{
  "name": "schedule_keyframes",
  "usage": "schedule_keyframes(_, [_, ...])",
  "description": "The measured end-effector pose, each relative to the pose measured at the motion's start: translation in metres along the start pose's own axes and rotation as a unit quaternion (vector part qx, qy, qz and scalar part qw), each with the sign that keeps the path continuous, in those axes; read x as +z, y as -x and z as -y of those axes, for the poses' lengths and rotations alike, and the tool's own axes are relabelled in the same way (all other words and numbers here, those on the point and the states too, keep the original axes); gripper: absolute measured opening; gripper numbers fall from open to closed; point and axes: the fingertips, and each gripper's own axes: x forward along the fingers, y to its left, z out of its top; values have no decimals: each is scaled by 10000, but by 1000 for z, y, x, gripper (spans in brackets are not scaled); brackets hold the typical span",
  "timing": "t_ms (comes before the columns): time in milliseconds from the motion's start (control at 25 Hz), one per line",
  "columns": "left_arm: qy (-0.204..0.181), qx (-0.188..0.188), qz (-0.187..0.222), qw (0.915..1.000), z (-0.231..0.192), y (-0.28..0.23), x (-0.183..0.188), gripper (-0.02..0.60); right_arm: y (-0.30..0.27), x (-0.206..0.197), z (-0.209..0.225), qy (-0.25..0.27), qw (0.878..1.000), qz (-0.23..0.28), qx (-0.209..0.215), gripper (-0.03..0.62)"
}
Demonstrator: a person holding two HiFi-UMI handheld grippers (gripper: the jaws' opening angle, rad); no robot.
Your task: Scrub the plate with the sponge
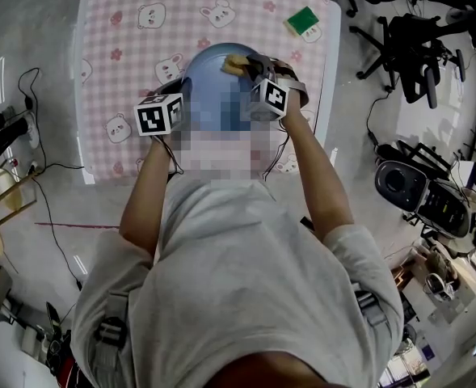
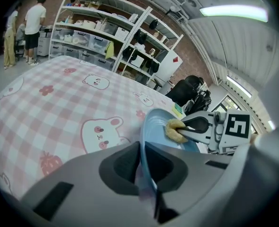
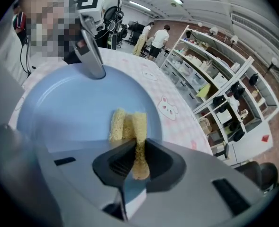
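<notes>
A blue plate (image 1: 209,83) is held tilted above the pink checked tablecloth (image 1: 132,39). My left gripper (image 1: 181,94) is shut on its left rim; in the left gripper view the plate (image 2: 156,124) runs edge-on between the jaws of the left gripper (image 2: 143,167). My right gripper (image 1: 250,68) is shut on a yellow sponge (image 1: 236,64), which rests against the plate's far face. In the right gripper view the sponge (image 3: 126,123) sticks out of the right gripper (image 3: 137,160) onto the plate (image 3: 68,103), and the left gripper (image 3: 94,63) grips the far rim.
A green sponge (image 1: 303,20) lies near the table's far right corner. Office chairs (image 1: 415,47) and equipment stand to the right of the table, cables on the floor to the left. Shelves (image 2: 106,27) and people (image 2: 34,22) are beyond the table.
</notes>
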Motion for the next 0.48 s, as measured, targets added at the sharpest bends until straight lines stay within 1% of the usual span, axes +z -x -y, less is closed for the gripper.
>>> schedule_keyframes(280, [46, 33, 13, 10000, -1, -8, -2, 31, 8, -15, -23, 305, 9991, -97, 270, 57])
schedule_keyframes(480, [102, 78, -4, 9999, 5, -6, 0, 29, 23, -23, -34, 415, 9980, -136, 454, 57])
